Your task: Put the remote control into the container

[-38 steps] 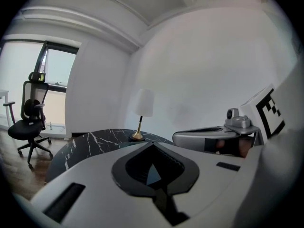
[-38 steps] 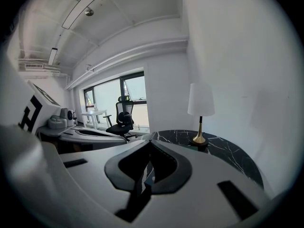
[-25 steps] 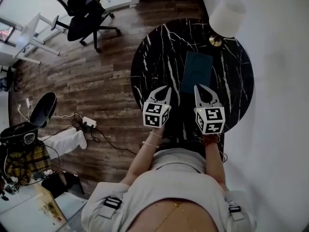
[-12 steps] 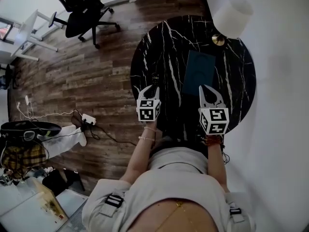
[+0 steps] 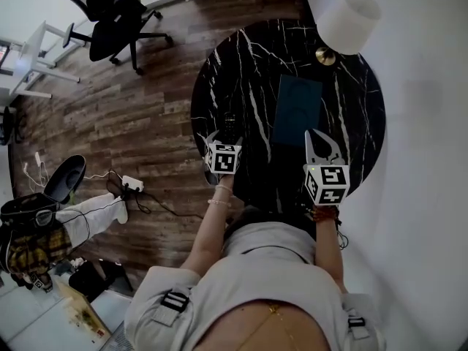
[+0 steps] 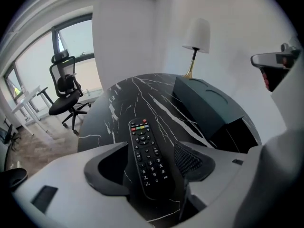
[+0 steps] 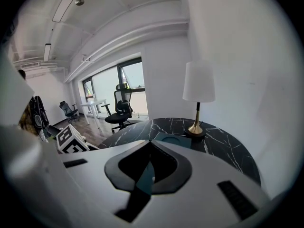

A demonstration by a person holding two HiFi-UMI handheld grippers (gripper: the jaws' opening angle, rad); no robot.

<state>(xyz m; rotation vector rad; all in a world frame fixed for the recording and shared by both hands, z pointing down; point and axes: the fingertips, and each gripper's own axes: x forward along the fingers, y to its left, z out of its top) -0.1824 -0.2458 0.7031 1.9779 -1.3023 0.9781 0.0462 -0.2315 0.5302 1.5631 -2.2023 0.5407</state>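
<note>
left tool: wide, jaws just opened, astride remote control, pads off | right tool: closed, empty, near container | remote control left of container | lamp beyond container

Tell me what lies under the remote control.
The remote control lies flat on the black marble table, between the left gripper's jaws, which have just been opening. The patch directly beneath is covered.

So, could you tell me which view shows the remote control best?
The left gripper view: the remote control lies close up on the marble table, buttons visible. The head view shows only a small dark sliver; the right gripper view does not show it.
</note>
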